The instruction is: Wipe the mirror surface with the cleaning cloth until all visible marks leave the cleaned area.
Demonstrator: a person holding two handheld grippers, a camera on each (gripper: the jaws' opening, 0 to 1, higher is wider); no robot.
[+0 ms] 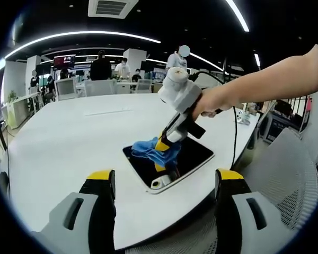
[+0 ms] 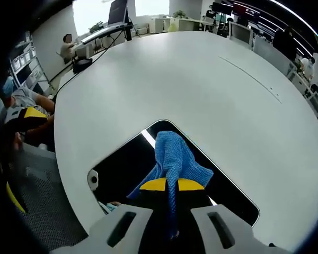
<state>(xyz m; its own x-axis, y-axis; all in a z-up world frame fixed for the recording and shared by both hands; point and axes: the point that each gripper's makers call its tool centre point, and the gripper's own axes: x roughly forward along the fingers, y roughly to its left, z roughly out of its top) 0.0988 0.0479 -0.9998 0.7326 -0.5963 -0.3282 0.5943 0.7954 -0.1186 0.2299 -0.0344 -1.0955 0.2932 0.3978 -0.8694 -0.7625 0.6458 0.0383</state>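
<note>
A dark rectangular mirror (image 1: 193,154) with a white frame lies flat on the white table (image 1: 69,137) near its front edge. In the left gripper view my right gripper (image 1: 162,148) comes in from the right, held by a hand, shut on a blue cleaning cloth (image 1: 153,151) that rests on the mirror. My left gripper (image 1: 164,182) hangs open in front of the table edge, short of the mirror, with nothing between its jaws. In the right gripper view the blue cloth (image 2: 175,156) is pinched in my right gripper (image 2: 166,184) and drapes onto the mirror (image 2: 122,164).
A grey mesh chair (image 1: 286,174) stands at the right, by the table edge. A cable (image 1: 235,132) trails from the right gripper. Several people and desks with monitors fill the far background. A seated person (image 2: 21,114) is at the left in the right gripper view.
</note>
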